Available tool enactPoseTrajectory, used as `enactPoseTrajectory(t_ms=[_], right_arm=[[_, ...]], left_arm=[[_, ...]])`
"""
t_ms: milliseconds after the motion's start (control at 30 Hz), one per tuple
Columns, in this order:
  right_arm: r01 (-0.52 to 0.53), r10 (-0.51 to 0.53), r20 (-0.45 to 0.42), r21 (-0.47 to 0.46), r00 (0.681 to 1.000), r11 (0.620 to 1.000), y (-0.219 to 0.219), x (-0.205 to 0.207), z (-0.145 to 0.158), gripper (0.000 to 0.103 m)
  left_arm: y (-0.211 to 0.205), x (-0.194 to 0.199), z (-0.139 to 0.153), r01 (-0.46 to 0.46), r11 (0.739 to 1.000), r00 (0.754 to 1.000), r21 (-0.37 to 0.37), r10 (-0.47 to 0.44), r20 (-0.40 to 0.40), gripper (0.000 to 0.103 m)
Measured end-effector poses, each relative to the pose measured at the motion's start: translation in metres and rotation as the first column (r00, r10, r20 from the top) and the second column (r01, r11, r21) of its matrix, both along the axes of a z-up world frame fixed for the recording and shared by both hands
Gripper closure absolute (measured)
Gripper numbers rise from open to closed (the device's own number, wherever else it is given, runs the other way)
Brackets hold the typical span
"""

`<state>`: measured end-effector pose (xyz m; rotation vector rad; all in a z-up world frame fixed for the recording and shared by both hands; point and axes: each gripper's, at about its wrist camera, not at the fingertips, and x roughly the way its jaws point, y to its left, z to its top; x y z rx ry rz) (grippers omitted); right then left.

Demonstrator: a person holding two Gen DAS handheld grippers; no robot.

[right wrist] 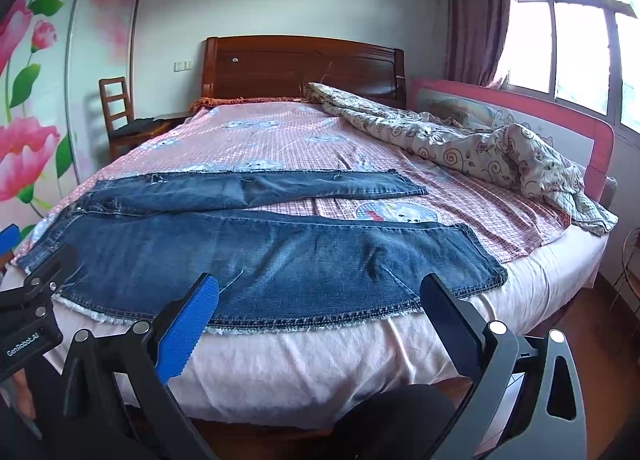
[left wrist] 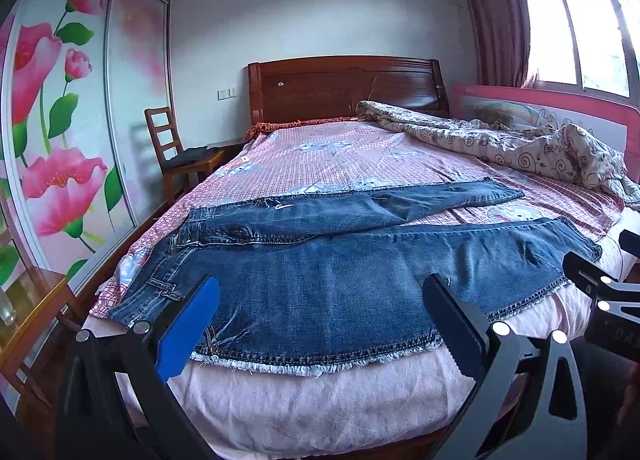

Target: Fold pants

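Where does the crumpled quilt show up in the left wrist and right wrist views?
Left wrist: the crumpled quilt lies upper right, on the bed's far side against the pink bed rail.
Right wrist: the quilt sits right of centre, beside the same rail.
Shared landmark: the wooden headboard.

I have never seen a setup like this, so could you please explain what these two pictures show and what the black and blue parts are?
Each picture comes from a camera mounted on hand-held tongs, looking forward along their two fingers; a person carries one pair in each hand. The left tongs and right tongs are both open and hold nothing. Each pair also shows at the edge of the other's picture. Ahead, blue jeans lie spread flat across the bed, waist to the left, legs apart. A crumpled quilt lies further back.
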<state>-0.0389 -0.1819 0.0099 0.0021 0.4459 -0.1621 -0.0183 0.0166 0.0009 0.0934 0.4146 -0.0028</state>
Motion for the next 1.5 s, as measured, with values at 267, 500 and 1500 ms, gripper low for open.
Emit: enactPoseTrajectory(t_ms=[267,500,1500], right_arm=[[0.001,-0.001,-0.001,-0.002,1.0,1.0,0.0006,-0.0003,-0.0004,0.003],[0.001,-0.001,-0.002,0.0,1.0,1.0,0.0006,-0.0003,-0.0004,0.003],[-0.006,0.006,-0.004,-0.005,1.0,1.0,0.0048,-0.0005,-0.0004,0.003]], left_arm=[[-0.0013,-0.0006,0.0005,0.001,1.0,1.0,0.001,-0.001,0.002,0.002],[0.0006,-0.0009,0.0001,0.002,1.0,1.0,-0.002,-0.002,0.001,0.002],[0.0023,-0.0021,0.0002,0.008,1.0,1.0,-0.001,-0.008,-0.001,0.002]])
